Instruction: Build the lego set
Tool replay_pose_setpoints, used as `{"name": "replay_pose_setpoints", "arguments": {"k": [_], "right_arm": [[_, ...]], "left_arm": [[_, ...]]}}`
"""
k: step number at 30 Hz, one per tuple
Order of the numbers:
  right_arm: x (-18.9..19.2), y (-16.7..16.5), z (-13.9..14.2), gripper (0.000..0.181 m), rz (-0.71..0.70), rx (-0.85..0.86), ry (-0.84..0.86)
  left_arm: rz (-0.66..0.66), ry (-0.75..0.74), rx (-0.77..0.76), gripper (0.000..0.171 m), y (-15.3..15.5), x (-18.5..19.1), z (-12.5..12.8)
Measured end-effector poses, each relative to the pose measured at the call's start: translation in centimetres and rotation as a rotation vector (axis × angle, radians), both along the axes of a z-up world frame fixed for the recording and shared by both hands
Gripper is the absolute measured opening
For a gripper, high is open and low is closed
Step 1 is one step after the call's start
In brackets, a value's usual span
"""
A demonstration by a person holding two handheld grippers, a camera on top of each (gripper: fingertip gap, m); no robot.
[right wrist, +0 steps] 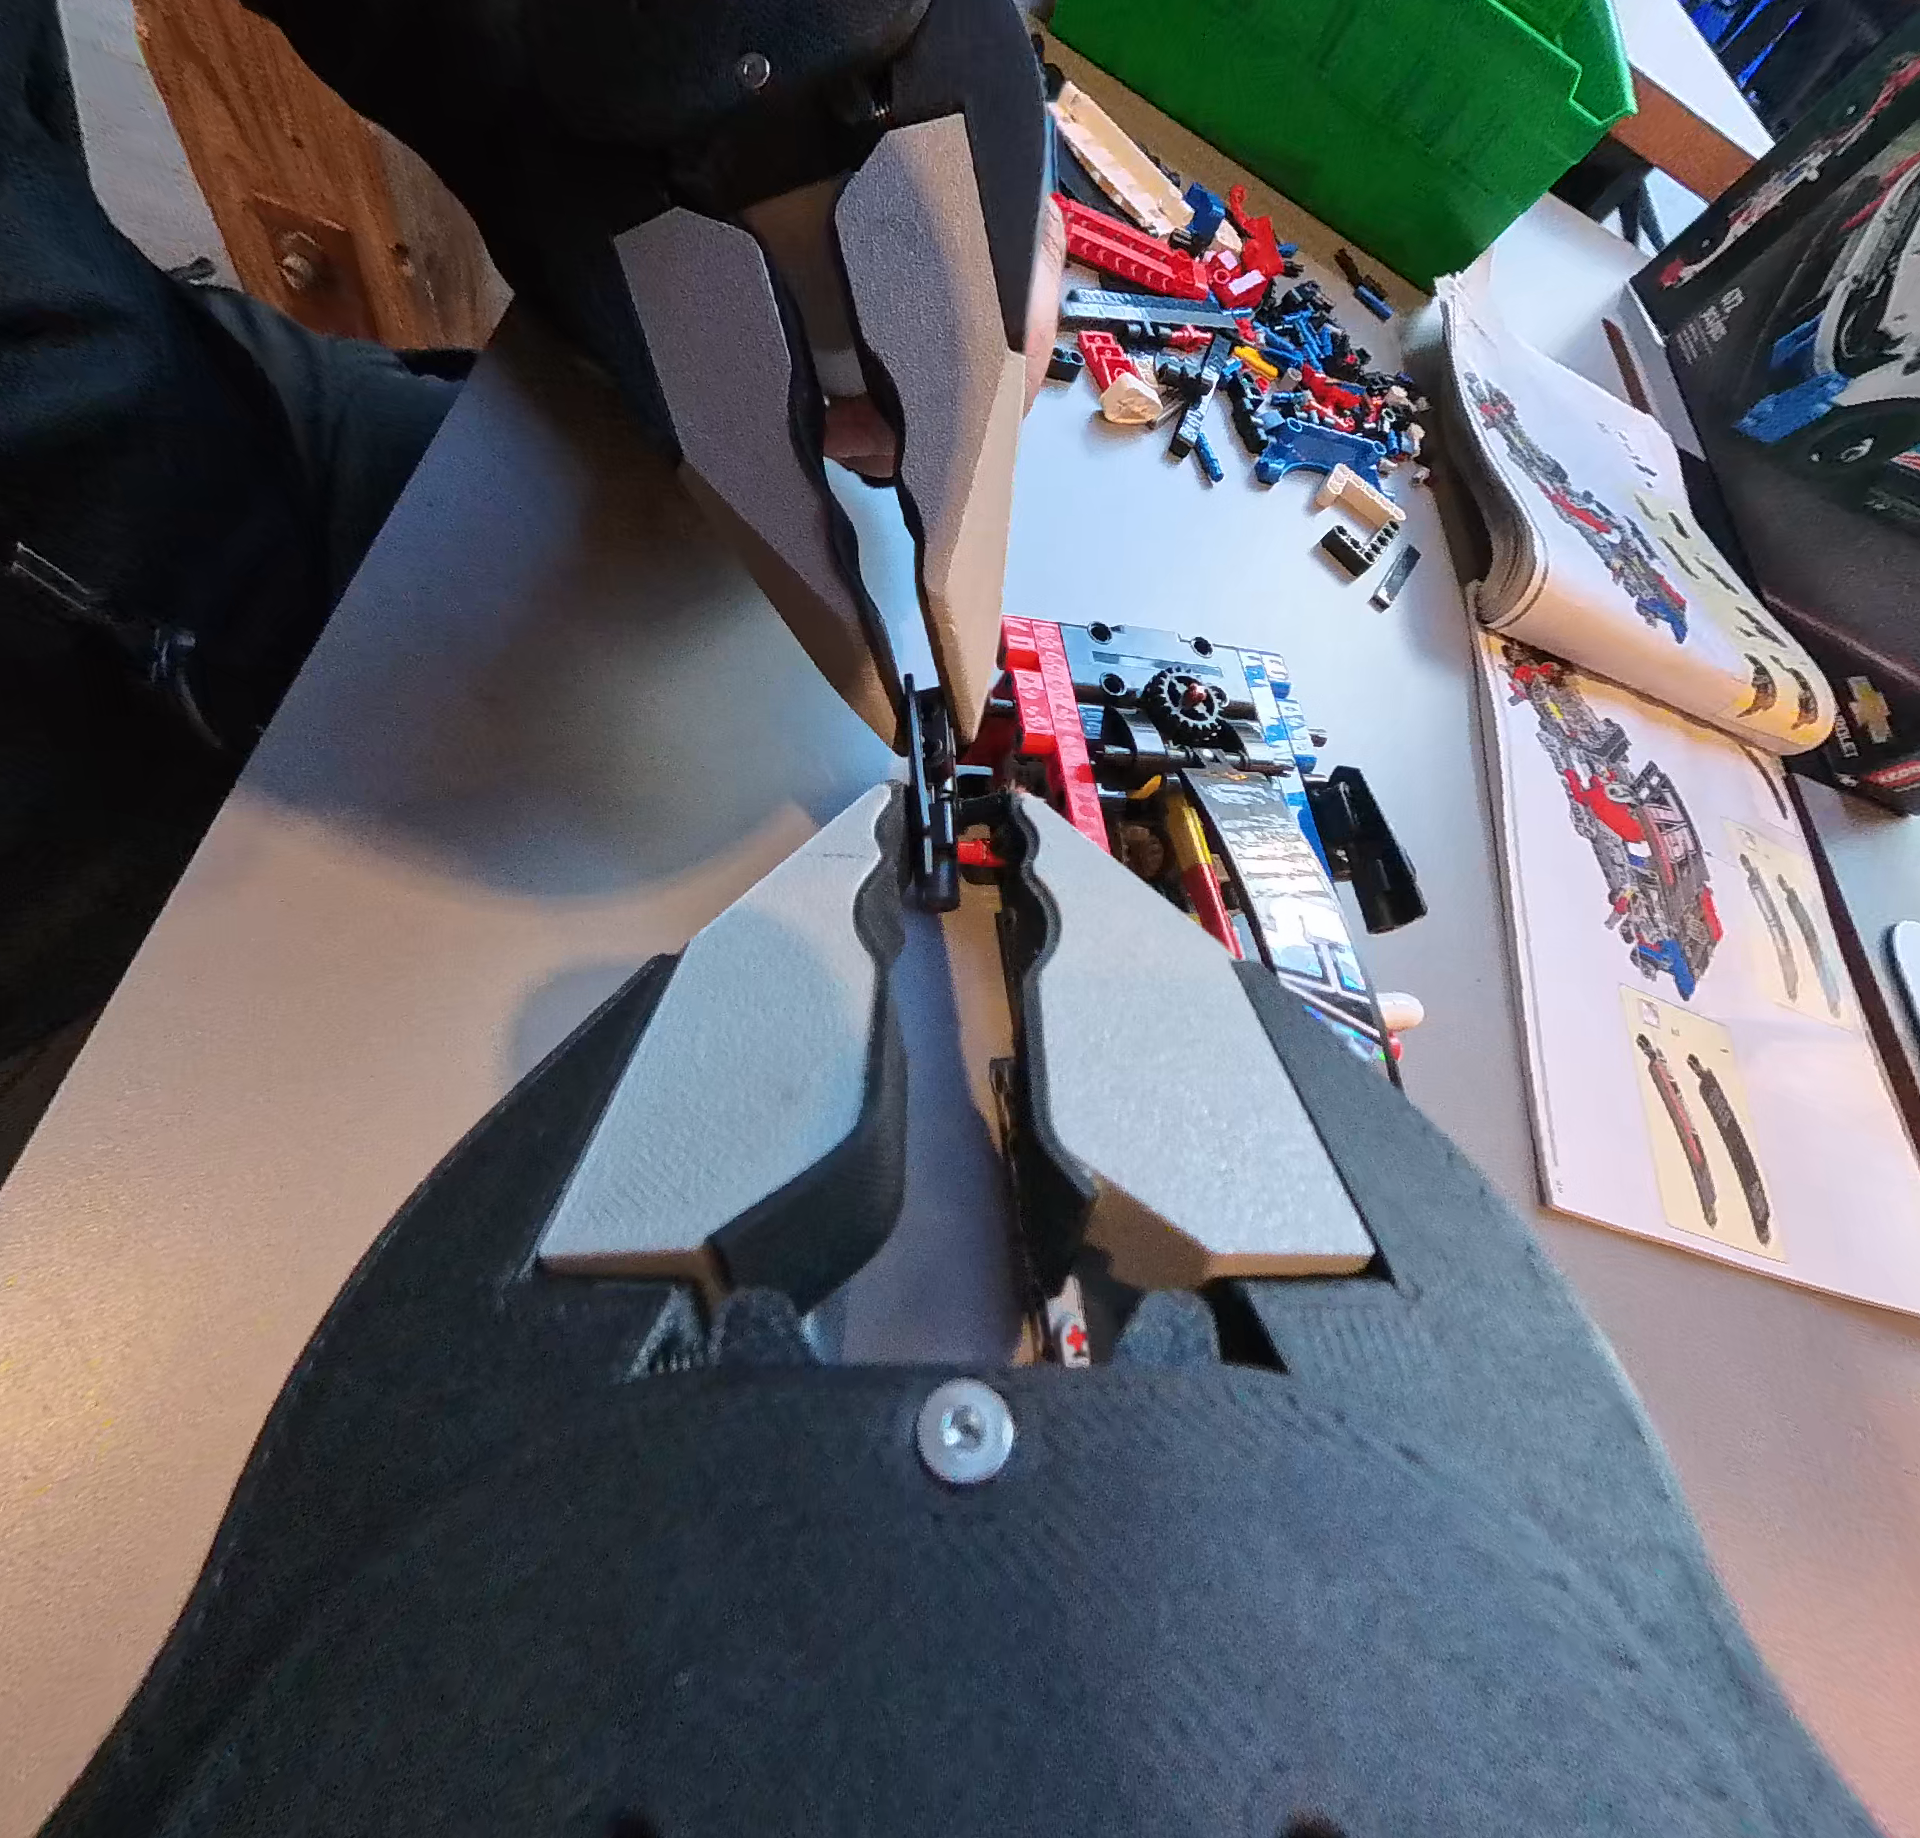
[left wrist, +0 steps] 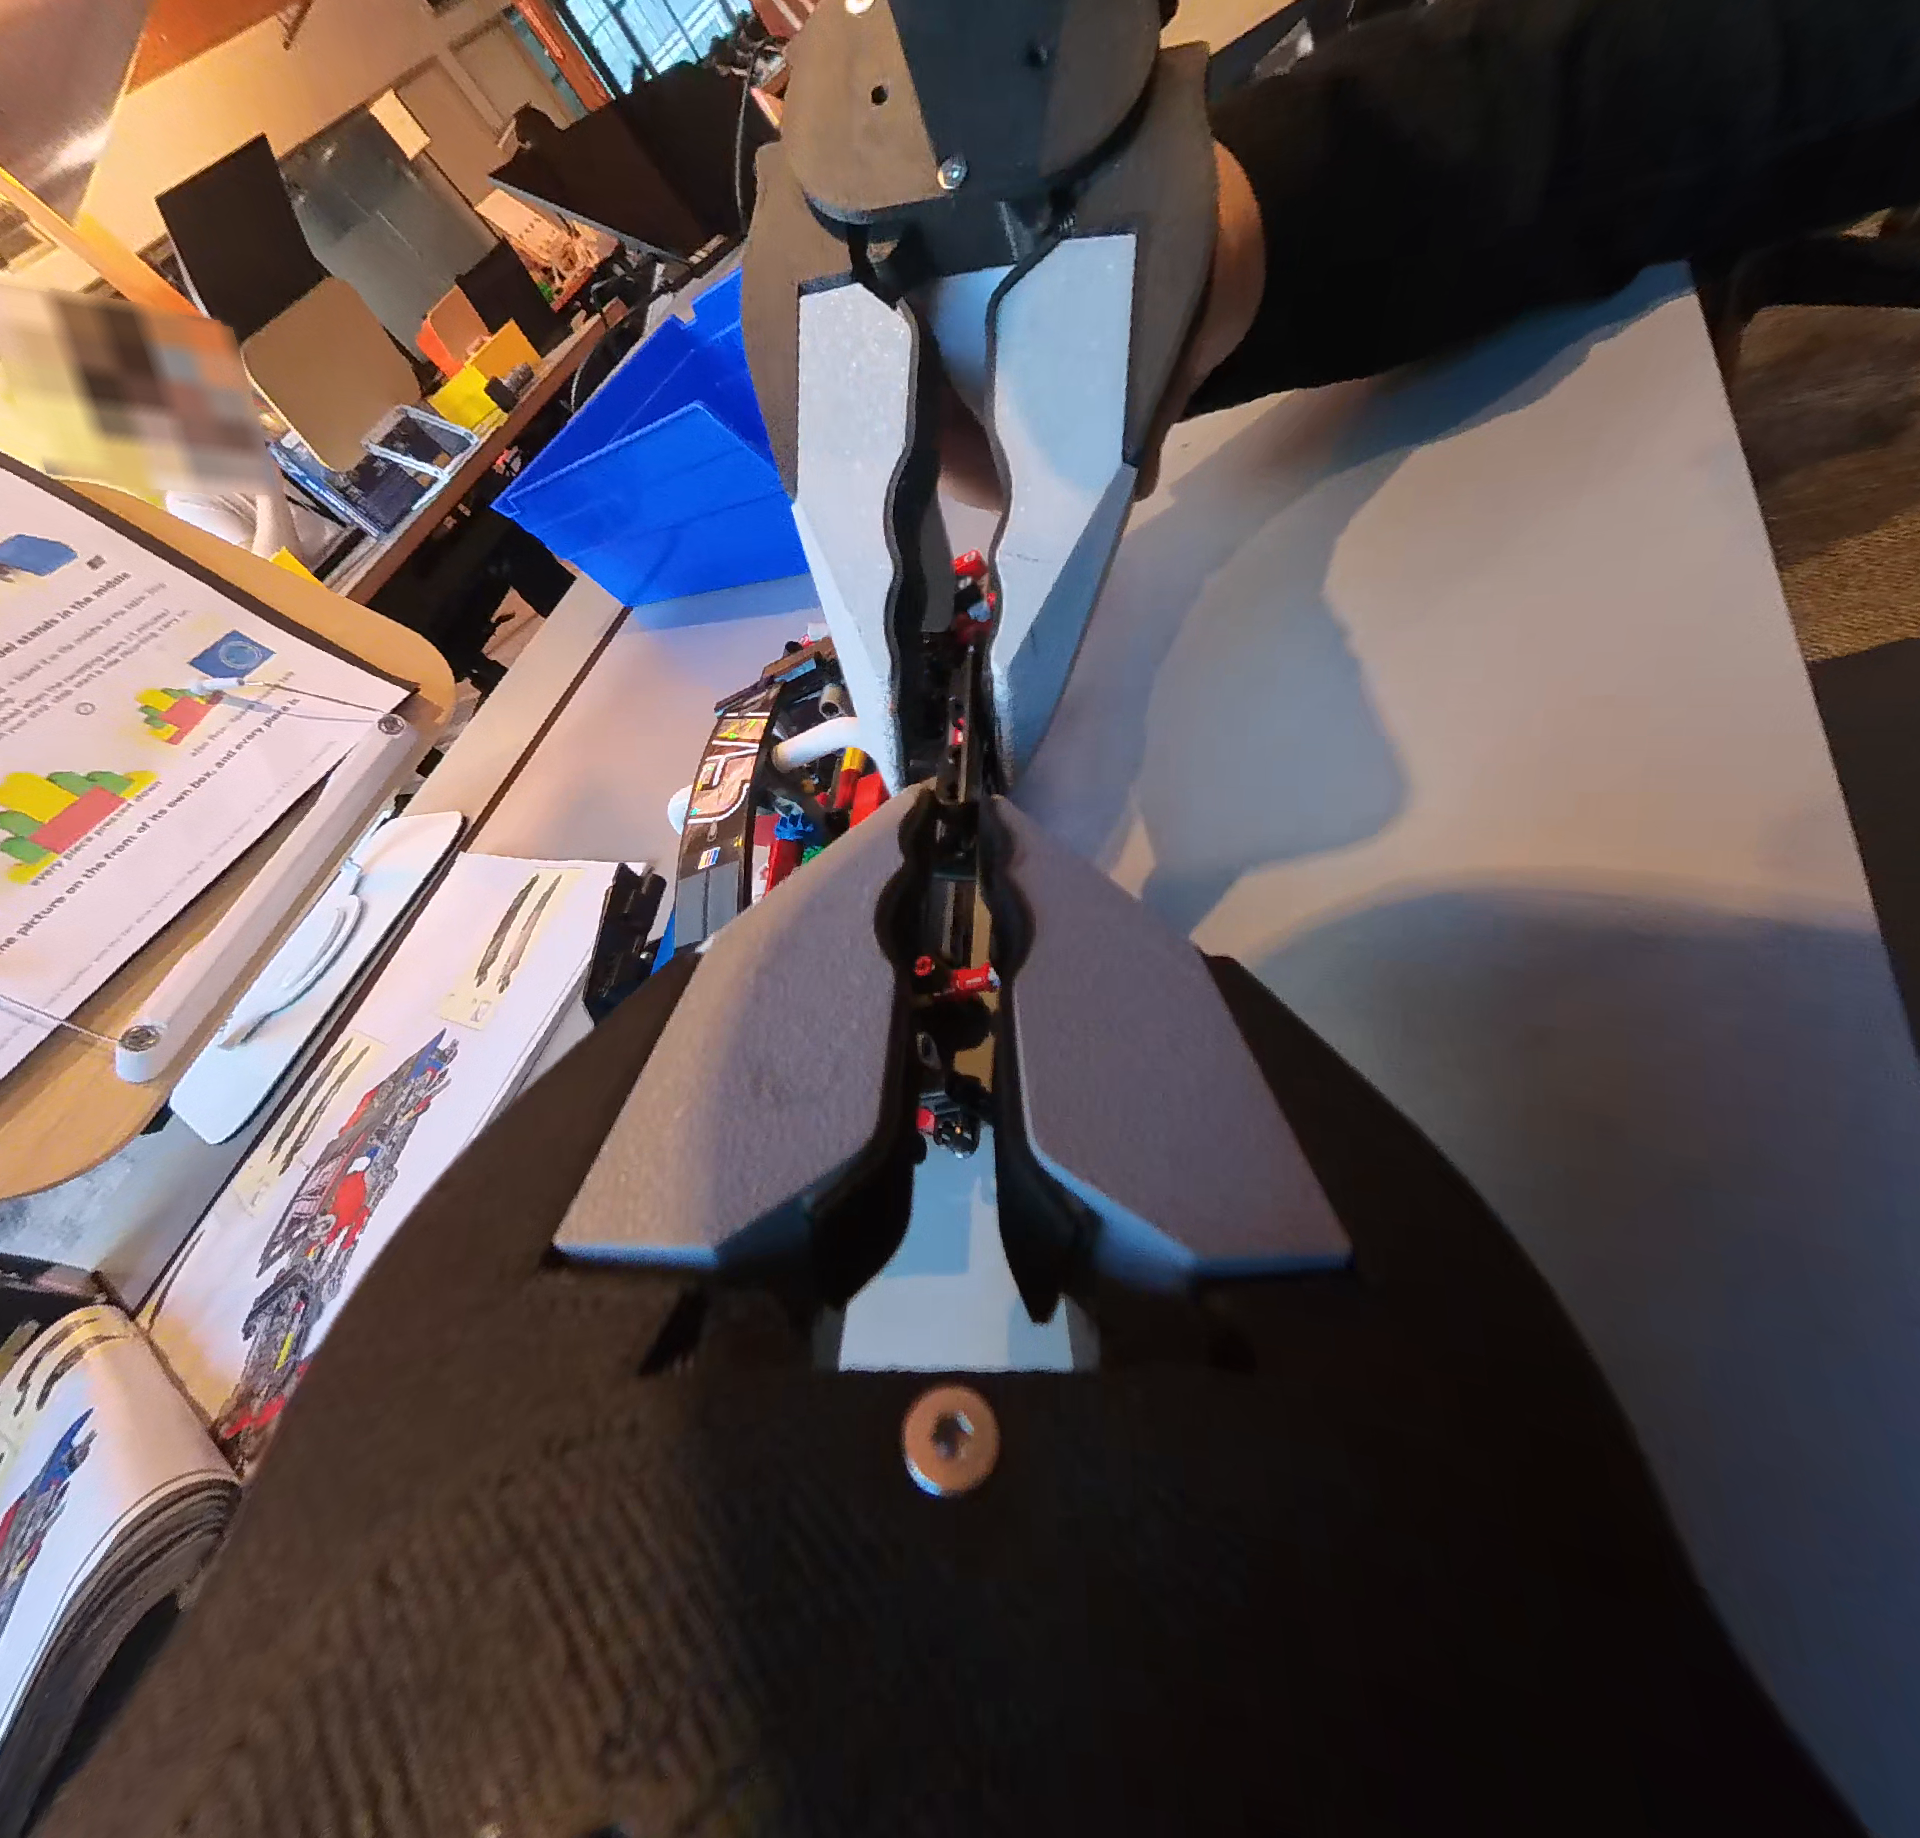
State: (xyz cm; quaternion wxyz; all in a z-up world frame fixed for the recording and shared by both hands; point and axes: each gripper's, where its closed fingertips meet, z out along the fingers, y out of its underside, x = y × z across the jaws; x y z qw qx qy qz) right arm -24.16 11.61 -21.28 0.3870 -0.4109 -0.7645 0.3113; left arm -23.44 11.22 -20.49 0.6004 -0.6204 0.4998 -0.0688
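My left gripper [left wrist: 951,822] and right gripper [right wrist: 951,817] meet tip to tip above the grey table [left wrist: 1455,749]. Each is shut on a thin black lego beam piece with red pins [left wrist: 948,915], which also shows in the right wrist view [right wrist: 930,822]. The right gripper reaches in from the top of the left wrist view [left wrist: 943,754], and the left one from the top of the right wrist view [right wrist: 925,723]. The partly built lego car [right wrist: 1174,749], red, black and blue, lies just behind the tips, and its edge shows in the left wrist view [left wrist: 769,780].
A pile of loose lego parts [right wrist: 1247,334] lies behind the car, with a green bin [right wrist: 1351,53] beyond. An open instruction booklet [right wrist: 1662,853] and the set's box [right wrist: 1818,282] lie to the right. A blue bin [left wrist: 665,479] and a printed sheet on a stand [left wrist: 156,749] are to the left. Left and right tips are no more than a few centimetres apart.
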Motion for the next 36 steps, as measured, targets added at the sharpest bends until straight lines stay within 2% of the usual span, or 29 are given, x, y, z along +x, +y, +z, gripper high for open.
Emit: {"name": "replay_pose_setpoints", "arguments": {"k": [3,10,15,19,22,26,28,29,36], "right_arm": [[0.1,-0.1,-0.2,0.014,-0.005,-0.048,-0.019],[0.3,-0.5,-0.8,0.015,0.002,-0.343,-0.126],[0.3,-0.6,-0.7,0.016,0.005,-0.416,-0.141],[0.5,-0.9,-0.6,0.018,0.021,-0.536,-0.169],[0.4,-0.8,-0.4,0.018,0.024,-0.511,-0.149],[0.4,-0.7,0.1,0.016,0.020,-0.501,-0.122],[0.4,-0.5,-0.1,0.015,0.011,-0.517,-0.132],[0.4,-0.4,-0.2,0.015,0.009,-0.521,-0.134],[0.2,-0.8,-0.6,0.014,0.017,-0.507,-0.145]], "left_arm": [[-0.002,0.013,0.002,0.004,0.0,0.0,-0.1],[-0.007,0.066,0.020,0.005,-0.2,0.2,-0.7],[-0.005,0.077,0.041,0.005,-0.2,0.2,-0.6],[0.005,0.144,0.112,0.005,-0.3,0.3,-0.7],[0.025,0.146,0.129,0.005,-0.3,0.3,-0.6],[0.034,0.045,0.079,0.006,-0.4,-0.2,0.5],[0.045,0.011,0.059,0.019,-0.4,-1.0,1.0],[0.052,-0.002,0.036,0.024,-0.4,-1.4,1.0],[0.024,-0.082,-0.201,0.027,-0.7,-1.5,-0.1]]}}
